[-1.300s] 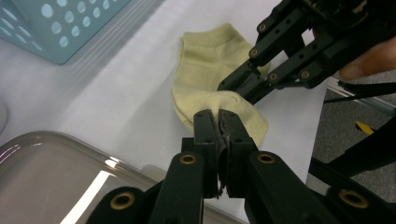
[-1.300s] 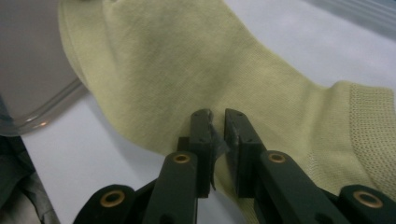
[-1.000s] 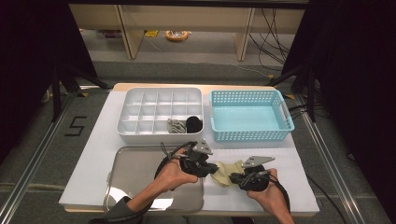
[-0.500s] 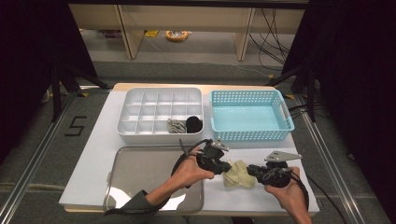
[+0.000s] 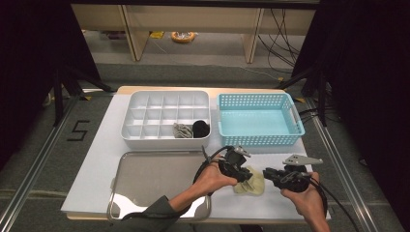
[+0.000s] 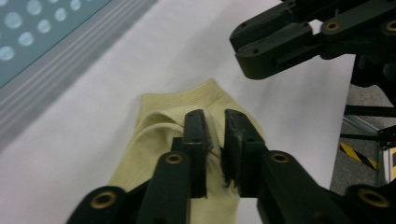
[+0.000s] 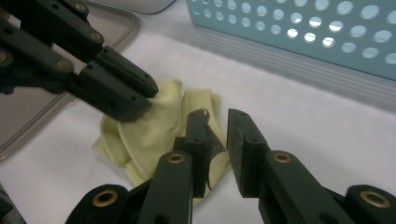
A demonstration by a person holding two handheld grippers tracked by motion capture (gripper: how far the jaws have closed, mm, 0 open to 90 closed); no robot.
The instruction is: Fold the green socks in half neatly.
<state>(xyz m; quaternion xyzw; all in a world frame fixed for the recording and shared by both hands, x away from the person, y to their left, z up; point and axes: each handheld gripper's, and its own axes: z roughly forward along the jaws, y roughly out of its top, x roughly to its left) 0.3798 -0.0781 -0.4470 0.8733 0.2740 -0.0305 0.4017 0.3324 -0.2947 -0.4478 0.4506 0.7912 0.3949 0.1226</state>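
Note:
A pale yellow sock [image 5: 252, 185] lies bunched on the white table near its front edge. My left gripper [image 5: 248, 176] comes in from the left, its tips low over the sock [image 6: 159, 135]. Its jaws [image 6: 215, 114] have just been opening and stand a narrow slit apart, pinching no cloth. My right gripper [image 5: 267, 173] faces it from the right, a hand's width away. Its jaws [image 7: 218, 114] are also slightly parted, over the sock's [image 7: 140, 135] near edge, and grip nothing.
A white compartment box [image 5: 164, 113] at the back holds a grey sock [image 5: 182, 129] and a black one [image 5: 200, 128]. A blue perforated basket [image 5: 258, 121] stands to its right. A metal tray [image 5: 154, 181] lies front left.
Both hands have shifted to the right along the table's front edge, and the yellow sock has moved right with them. It now lies bunched under the left gripper's tips.

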